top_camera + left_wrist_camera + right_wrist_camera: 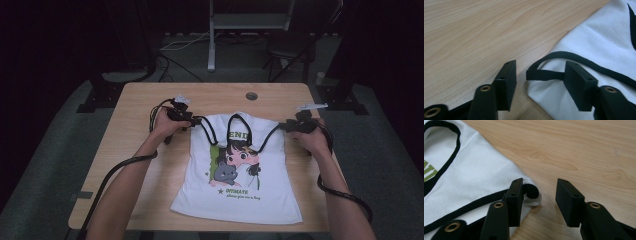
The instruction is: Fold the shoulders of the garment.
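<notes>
A white T-shirt [245,197] with black trim and a cartoon print lies flat on the wooden table [145,100], neck toward the far edge. My left gripper [192,121] is at the shirt's left shoulder corner. In the left gripper view it [540,75] stands open, with the folded black trim [544,75] lying between the jaws, clear of the left one. My right gripper [286,126] is at the right shoulder corner. In the right gripper view it [539,195] is open too, and the curled shirt corner [532,192] rests beside its left jaw.
A round grommet [251,95] sits in the tabletop near the far edge. Behind the table stand a metal frame [212,45] and a dark chair [287,50], with cables on the floor. Bare wood flanks the shirt on both sides.
</notes>
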